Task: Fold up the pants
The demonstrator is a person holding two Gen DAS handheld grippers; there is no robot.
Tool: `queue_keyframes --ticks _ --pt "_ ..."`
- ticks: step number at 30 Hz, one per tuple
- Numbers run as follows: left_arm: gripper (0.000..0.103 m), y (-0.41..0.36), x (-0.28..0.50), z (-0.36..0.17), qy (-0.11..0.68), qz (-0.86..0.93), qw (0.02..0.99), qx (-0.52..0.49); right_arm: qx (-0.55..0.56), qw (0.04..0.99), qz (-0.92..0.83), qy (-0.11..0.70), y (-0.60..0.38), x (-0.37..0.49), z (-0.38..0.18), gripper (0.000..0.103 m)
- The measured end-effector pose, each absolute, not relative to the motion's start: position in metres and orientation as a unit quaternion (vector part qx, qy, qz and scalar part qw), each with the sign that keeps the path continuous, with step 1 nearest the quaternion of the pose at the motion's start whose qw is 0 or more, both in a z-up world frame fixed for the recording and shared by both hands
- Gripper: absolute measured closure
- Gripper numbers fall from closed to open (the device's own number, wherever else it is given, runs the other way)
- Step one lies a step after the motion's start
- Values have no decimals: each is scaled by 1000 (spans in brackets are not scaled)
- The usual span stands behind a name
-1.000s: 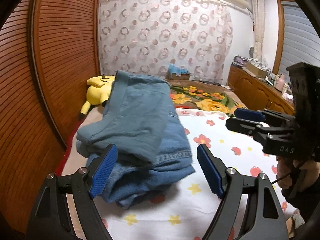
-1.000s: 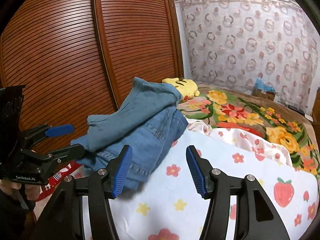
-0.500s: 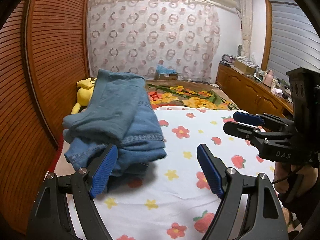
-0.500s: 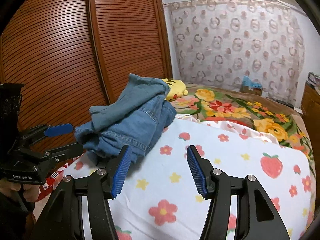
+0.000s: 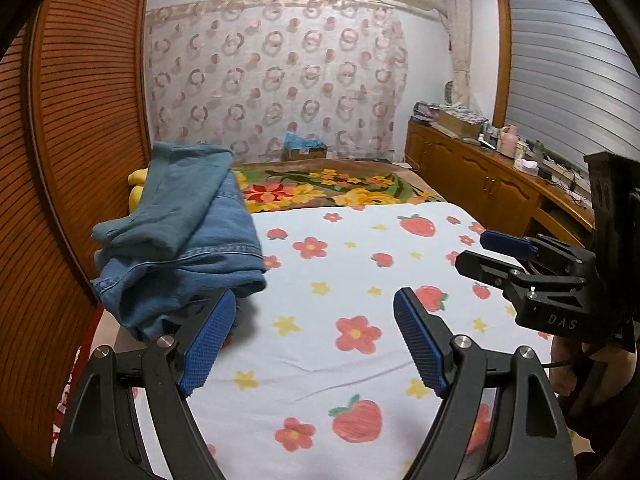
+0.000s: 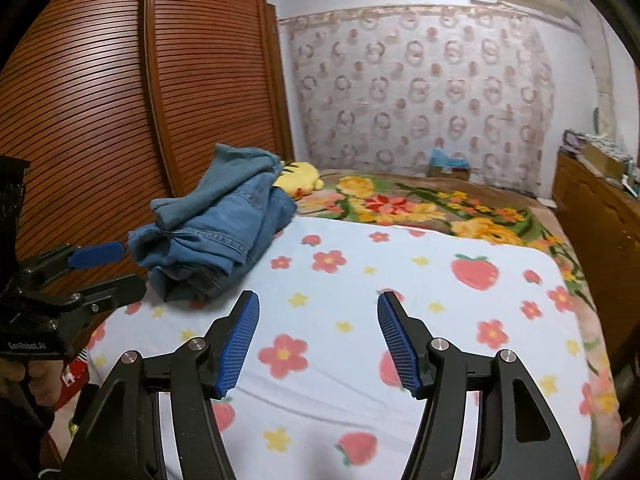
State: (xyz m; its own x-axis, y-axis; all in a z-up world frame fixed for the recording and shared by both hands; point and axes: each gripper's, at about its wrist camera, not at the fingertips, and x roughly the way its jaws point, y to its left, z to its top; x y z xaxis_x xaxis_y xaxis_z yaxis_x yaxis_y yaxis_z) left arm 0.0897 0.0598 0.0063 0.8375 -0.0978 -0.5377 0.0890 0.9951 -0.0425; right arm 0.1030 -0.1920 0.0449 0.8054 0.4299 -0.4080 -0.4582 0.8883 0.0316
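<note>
A pile of folded blue denim pants (image 5: 180, 236) lies at the left edge of the bed, beside the wooden wardrobe; the right wrist view shows the same pile (image 6: 216, 228). My left gripper (image 5: 310, 332) stands open just right of the pile's near end, nothing between its blue pads. My right gripper (image 6: 318, 340) hovers over the flowered sheet with its jaws opening and nothing between them. Each gripper shows at the edge of the other's view: the right gripper (image 5: 496, 252), the left gripper (image 6: 104, 268).
A white sheet with flowers and strawberries (image 5: 360, 280) covers the bed, a floral blanket (image 6: 420, 208) beyond it. A yellow plush toy (image 6: 300, 176) lies behind the pants. The louvred wardrobe (image 6: 120, 120) runs along the left, a wooden cabinet with clutter (image 5: 500, 176) along the right.
Both grippers have drawn back and to the right, away from the pants pile, which now sits farther left and smaller. The right gripper's jaws have widened slightly.
</note>
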Motion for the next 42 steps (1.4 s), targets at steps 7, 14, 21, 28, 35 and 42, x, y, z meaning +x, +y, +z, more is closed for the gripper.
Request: queue_keyframes --ticks 7,14,21,28,35,42 --pt "21 41 73 12 270 -57 961 -1 -24 960 194 201 -187 66 46 28" --pt "21 26 68 18 264 -62 963 8 -16 967 171 188 -188 39 49 24" --pt "21 12 60 30 248 -71 966 13 -9 975 151 165 -188 18 57 19" --pt "21 12 48 39 235 -67 970 12 -5 979 137 149 -181 -7 53 16" --pt "21 19 38 44 227 -57 972 8 2 981 132 140 -180 -19 50 16" --pt "21 24 37 44 226 -51 973 4 0 982 129 134 -180 -18 47 16"
